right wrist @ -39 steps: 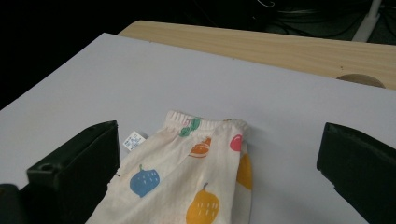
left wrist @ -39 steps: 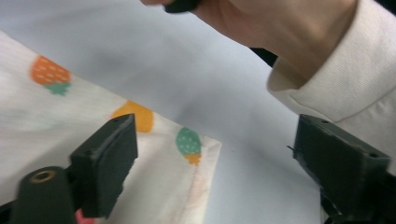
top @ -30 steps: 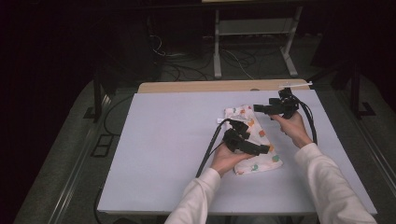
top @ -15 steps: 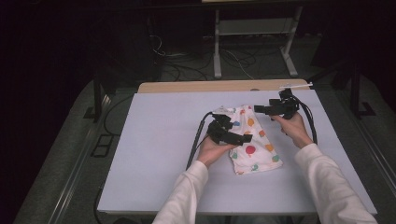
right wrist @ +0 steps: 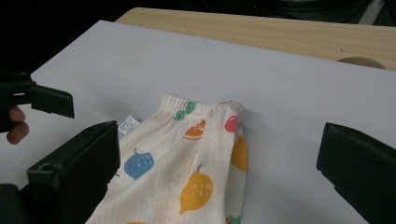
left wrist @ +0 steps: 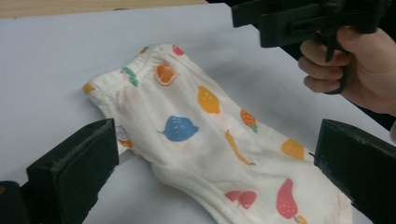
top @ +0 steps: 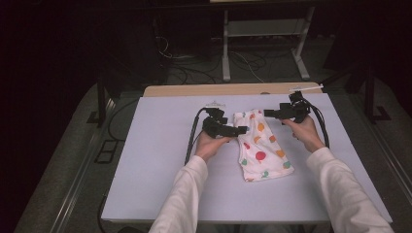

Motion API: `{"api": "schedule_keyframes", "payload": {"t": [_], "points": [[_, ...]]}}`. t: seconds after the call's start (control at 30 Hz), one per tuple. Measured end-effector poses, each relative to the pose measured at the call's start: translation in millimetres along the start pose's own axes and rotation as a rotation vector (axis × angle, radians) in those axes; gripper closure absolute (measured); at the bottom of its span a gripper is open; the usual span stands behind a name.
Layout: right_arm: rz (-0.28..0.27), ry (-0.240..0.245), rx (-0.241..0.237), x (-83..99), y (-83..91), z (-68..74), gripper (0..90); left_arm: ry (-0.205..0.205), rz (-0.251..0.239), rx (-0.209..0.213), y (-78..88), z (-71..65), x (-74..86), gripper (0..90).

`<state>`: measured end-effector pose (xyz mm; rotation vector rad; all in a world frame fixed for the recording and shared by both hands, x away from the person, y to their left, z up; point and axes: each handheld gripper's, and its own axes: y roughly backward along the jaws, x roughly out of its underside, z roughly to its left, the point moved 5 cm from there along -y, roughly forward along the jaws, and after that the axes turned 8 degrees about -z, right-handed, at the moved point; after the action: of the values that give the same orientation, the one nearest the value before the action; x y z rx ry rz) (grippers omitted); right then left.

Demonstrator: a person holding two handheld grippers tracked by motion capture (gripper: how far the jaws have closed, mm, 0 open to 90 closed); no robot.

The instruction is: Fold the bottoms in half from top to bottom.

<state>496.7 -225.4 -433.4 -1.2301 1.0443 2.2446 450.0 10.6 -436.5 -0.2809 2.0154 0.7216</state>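
Room beyond the table is dark; cables and a pale stand barely make out. Garment's lower end is cut off in both gripper views. Table surface pale grey-lilac, with a bare wood strip at the far edge.

Left gripper: jaws spread wide, nothing between them, tips at the garment's left edge. Folded white garment lies flat between the two grippers; elastic waistband at the far end, fruit print in orange, blue, red, green.

Right gripper: jaws wide apart, empty, at the waistband's right corner.
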Motion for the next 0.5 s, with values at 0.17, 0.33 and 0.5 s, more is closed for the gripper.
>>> {"api": "schedule_keyframes", "payload": {"t": [0.17, 0.33, 0.5], "points": [[-0.004, -0.003, -0.004, -2.5, -2.4, -1.2, 0.0, 0.015, -0.006, -0.004, -3.0, 9.0, -6.5, 0.0], [0.016, -0.011, -0.008, -2.1, -6.9, -4.3, 0.0, 0.01, 0.007, -0.013, -6.1, 15.2, -13.5, 0.0], [0.034, -0.013, -0.011, -4.0, -12.7, -7.0, 0.0, 0.013, 0.004, -0.035, -9.1, 22.4, -19.1, 0.0]]}}
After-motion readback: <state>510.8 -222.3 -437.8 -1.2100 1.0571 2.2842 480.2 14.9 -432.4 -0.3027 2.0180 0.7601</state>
